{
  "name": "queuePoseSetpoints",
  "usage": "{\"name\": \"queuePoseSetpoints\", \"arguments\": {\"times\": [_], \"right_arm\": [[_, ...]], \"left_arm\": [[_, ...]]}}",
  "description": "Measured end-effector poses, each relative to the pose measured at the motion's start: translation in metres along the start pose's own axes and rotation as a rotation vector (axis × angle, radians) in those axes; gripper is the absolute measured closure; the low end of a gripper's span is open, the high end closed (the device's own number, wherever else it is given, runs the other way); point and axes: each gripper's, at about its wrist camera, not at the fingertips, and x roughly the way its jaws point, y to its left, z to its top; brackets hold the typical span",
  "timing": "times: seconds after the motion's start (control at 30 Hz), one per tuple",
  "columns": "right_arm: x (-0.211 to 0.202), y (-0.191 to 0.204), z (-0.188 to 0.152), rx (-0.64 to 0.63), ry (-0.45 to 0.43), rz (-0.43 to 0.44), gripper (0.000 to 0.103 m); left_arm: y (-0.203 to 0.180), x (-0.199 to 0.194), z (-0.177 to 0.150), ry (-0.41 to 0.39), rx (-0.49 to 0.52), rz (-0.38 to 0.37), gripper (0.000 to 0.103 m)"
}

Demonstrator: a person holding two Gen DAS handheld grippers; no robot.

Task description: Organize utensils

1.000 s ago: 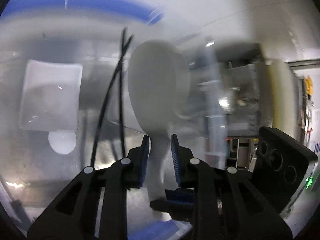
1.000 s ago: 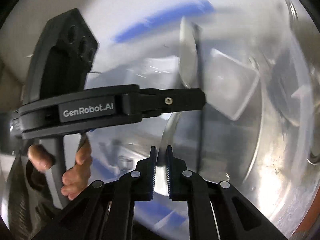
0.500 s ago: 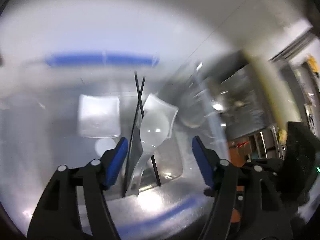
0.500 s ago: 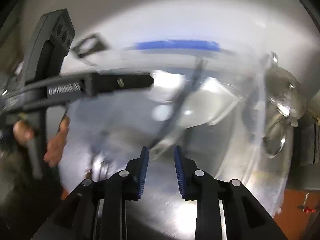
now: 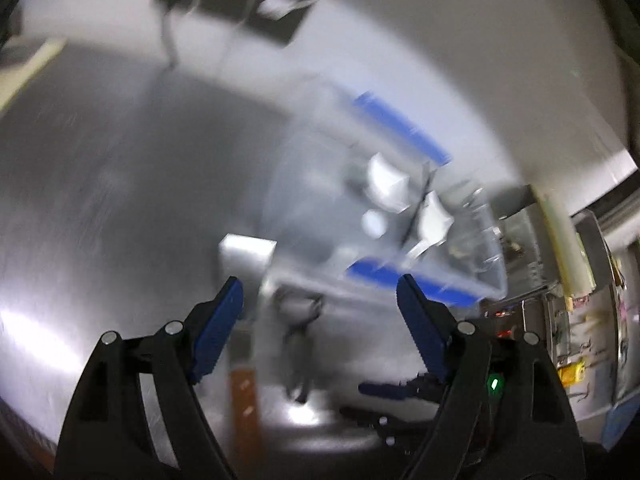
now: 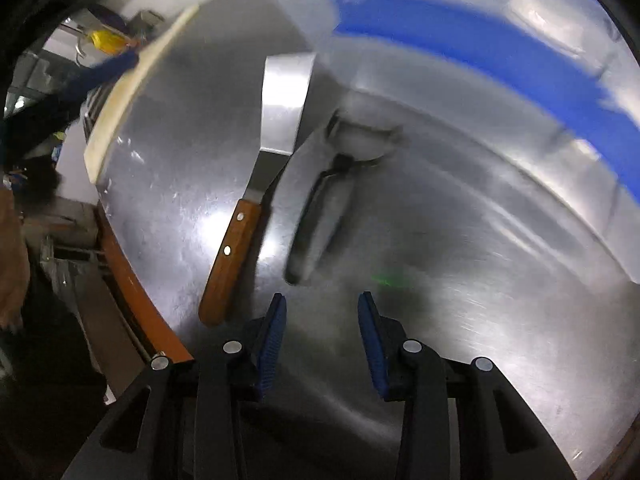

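A steel spatula point(image 6: 280, 108) with a wooden handle point(image 6: 230, 252) lies on the steel table, left of a grey-black peeler point(image 6: 324, 208). My right gripper point(image 6: 322, 320) is open and empty, low over the table just short of the peeler's handle end. My left gripper point(image 5: 320, 296) is open wide and empty, above the table; the blurred peeler point(image 5: 300, 344) and spatula handle point(image 5: 244, 396) lie between its fingers. A clear bin with blue rims point(image 5: 400, 276) holds white dishes point(image 5: 384, 184), a spoon point(image 5: 432, 224) and black chopsticks point(image 5: 418, 208).
The bin's blue rim point(image 6: 500, 52) stands close beyond the peeler in the right wrist view. The table's orange front edge point(image 6: 136, 292) runs at the left. A pale post point(image 5: 568, 248) and shelves stand at the right. The right gripper's body point(image 5: 400, 408) shows low in the left view.
Both grippers let go of the spoon and the chopsticks into the bin, opened and pulled back. The right one has swung down to the peeler and spatula.
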Motion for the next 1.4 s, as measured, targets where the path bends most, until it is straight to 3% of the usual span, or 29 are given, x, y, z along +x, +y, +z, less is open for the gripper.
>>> {"name": "queuePoseSetpoints", "arguments": {"times": [0.27, 0.7, 0.93, 1.07, 1.23, 1.4], "right_arm": [[0.012, 0.016, 0.02, 0.056, -0.026, -0.16, 0.064], [0.054, 0.042, 0.037, 0.083, -0.018, -0.238, 0.065], [0.057, 0.046, 0.035, 0.08, -0.036, -0.291, 0.096], [0.057, 0.03, 0.03, 0.135, -0.031, -0.242, 0.1], [0.044, 0.009, 0.014, 0.214, -0.046, -0.144, 0.1], [0.027, -0.024, -0.012, 0.353, -0.016, 0.137, 0.1]], "left_arm": [[0.045, 0.015, -0.037, 0.097, -0.048, -0.006, 0.028], [0.057, 0.035, -0.035, 0.155, -0.023, -0.05, 0.028], [0.06, 0.045, -0.036, 0.169, -0.03, -0.061, 0.028], [0.059, 0.051, -0.038, 0.184, -0.036, -0.07, 0.028], [0.05, 0.065, -0.045, 0.24, -0.049, -0.142, 0.028], [0.026, 0.087, -0.061, 0.327, -0.041, -0.209, 0.028]]}}
